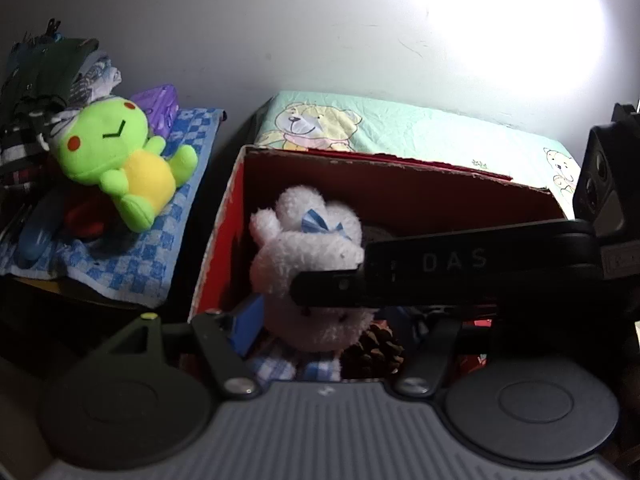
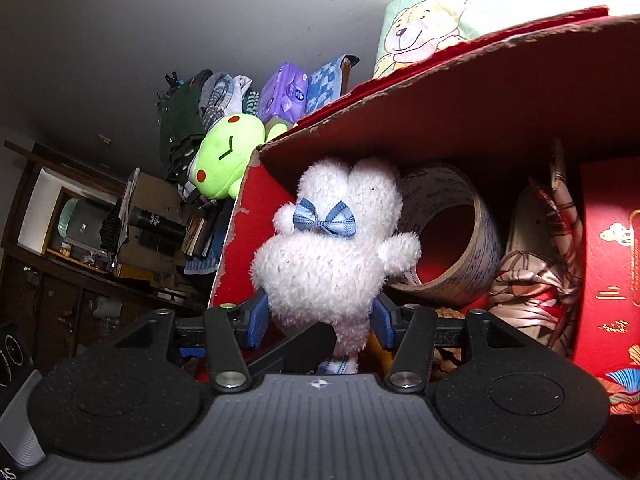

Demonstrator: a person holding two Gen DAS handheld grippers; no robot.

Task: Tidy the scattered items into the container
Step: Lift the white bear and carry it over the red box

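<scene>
A white plush bunny (image 2: 332, 256) with a blue bow hangs over the open red cardboard box (image 2: 480, 92). My right gripper (image 2: 320, 320) is shut on it, its blue pads (image 2: 260, 316) pressing the bunny's sides. In the left wrist view the bunny (image 1: 308, 256) sits inside the box (image 1: 224, 232), with the right gripper's black arm (image 1: 440, 268) crossing in front. My left gripper (image 1: 320, 328) is close below the bunny; only its left blue pad (image 1: 246, 324) shows, and its jaws are hidden. A green frog plush (image 1: 120, 156) lies on a blue checked cloth to the left.
Inside the box are a tape roll (image 2: 448, 236), a patterned scarf (image 2: 536, 276), a red gift box (image 2: 612, 280) and a pine cone (image 1: 372, 352). A bear-print pillow (image 1: 400, 128) lies behind the box. Piled clothes (image 1: 44, 76) and a purple pack (image 1: 158, 104) sit left.
</scene>
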